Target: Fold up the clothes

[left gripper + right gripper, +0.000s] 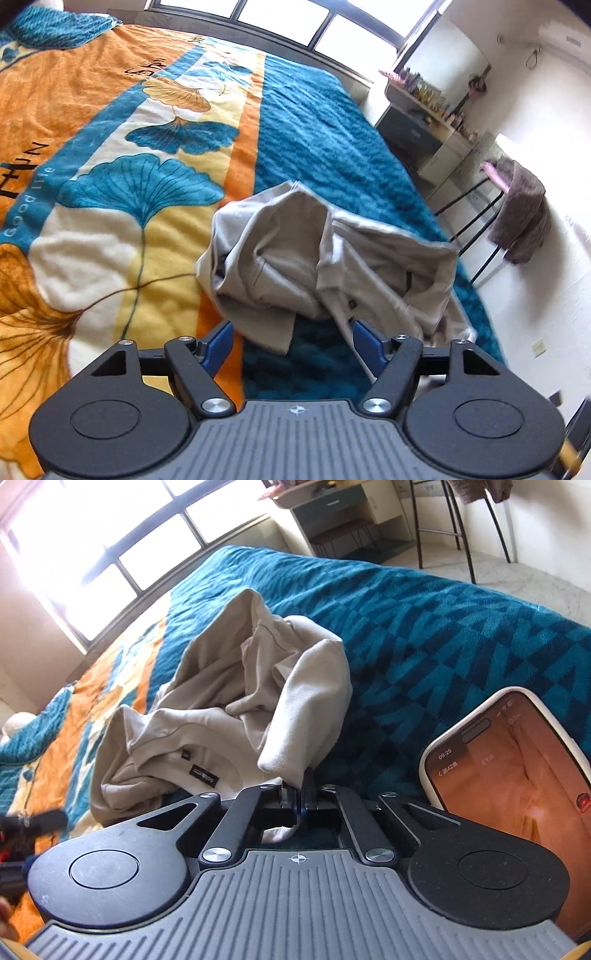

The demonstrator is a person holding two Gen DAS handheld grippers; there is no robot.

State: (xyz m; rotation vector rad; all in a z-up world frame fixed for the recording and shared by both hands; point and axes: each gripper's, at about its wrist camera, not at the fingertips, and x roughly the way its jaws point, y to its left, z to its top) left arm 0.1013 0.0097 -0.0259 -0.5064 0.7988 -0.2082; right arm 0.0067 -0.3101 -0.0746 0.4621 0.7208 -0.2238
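Note:
A crumpled beige garment lies in a heap on the teal part of the bed blanket. My left gripper is open, its blue-padded fingers spread just short of the garment's near edge, nothing between them. In the right wrist view the same beige garment shows a black label near its collar. My right gripper is shut on a hanging fold of the garment, and a bit of cloth pokes out behind the jaws.
The blanket has orange, cream and teal leaf patterns on the left side. A phone with a lit screen lies at the right. A desk and a dark-legged chair with a brown towel stand beside the bed.

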